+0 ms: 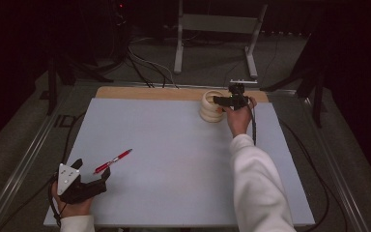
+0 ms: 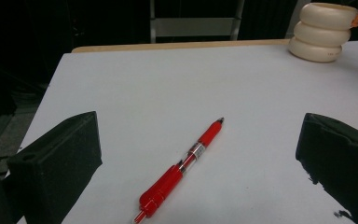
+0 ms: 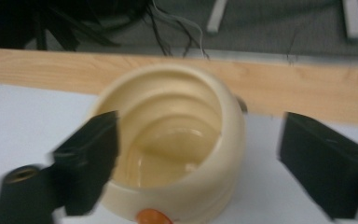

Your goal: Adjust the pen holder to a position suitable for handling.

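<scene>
A lab or recording room, dim and bare. A table (image 1: 174,193) with a pale sheet over a wooden top stands on a grey carpet (image 1: 207,63). Black cables (image 1: 145,67) trail across the floor, a metal stand (image 1: 217,29) sits behind, and dark equipment lines the walls.

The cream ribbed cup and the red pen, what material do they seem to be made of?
The cream ribbed cup looks like glazed ceramic or glossy plastic: smooth stacked rings with a soft shine inside; the pictures leave this open. The red pen looks like plastic: an opaque red grip and clip, and a clear barrel section in the middle.
</scene>
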The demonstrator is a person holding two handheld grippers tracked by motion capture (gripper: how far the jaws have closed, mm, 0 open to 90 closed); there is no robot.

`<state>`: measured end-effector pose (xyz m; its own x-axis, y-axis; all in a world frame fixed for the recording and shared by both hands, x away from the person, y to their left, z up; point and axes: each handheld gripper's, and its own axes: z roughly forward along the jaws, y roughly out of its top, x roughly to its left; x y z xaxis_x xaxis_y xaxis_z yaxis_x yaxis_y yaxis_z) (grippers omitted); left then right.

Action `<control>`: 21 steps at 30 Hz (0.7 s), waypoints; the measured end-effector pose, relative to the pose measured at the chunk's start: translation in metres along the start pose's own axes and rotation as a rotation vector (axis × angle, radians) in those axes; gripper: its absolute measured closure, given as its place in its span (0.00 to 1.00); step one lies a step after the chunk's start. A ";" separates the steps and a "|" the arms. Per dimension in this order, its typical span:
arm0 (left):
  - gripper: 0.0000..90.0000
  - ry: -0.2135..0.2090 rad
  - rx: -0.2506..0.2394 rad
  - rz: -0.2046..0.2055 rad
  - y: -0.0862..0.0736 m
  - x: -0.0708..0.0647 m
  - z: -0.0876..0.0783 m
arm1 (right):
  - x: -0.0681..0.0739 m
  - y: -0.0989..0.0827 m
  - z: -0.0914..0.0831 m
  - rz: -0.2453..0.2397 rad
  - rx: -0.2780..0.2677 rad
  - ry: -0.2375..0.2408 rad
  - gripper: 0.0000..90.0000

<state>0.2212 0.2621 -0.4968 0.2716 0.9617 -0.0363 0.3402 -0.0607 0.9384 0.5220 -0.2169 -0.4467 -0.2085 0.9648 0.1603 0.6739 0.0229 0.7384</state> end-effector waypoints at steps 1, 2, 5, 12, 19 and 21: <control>0.01 -0.001 0.001 0.003 0.000 0.000 0.000 | -0.001 -0.002 0.003 0.029 0.014 -0.012 0.27; 0.01 -0.001 0.001 0.003 0.000 0.000 0.000 | -0.001 -0.002 0.003 0.029 0.014 -0.012 0.27; 0.01 0.001 0.002 0.018 0.001 -0.002 0.000 | -0.005 -0.007 0.009 0.113 0.063 0.002 0.47; 0.01 0.002 0.000 0.022 0.001 -0.003 0.000 | -0.014 -0.016 0.004 0.154 0.101 0.008 0.77; 0.01 0.003 0.006 0.030 0.001 -0.005 0.000 | -0.013 -0.021 -0.002 0.111 0.086 0.004 0.85; 0.01 0.004 0.006 0.030 0.001 -0.004 0.001 | -0.013 -0.021 -0.003 0.102 0.084 0.005 0.85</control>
<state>0.2208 0.2577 -0.4958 0.2784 0.9604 -0.0065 0.3373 -0.0914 0.9370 0.5079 -0.2311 -0.4624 -0.1391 0.9619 0.2354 0.7485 -0.0535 0.6609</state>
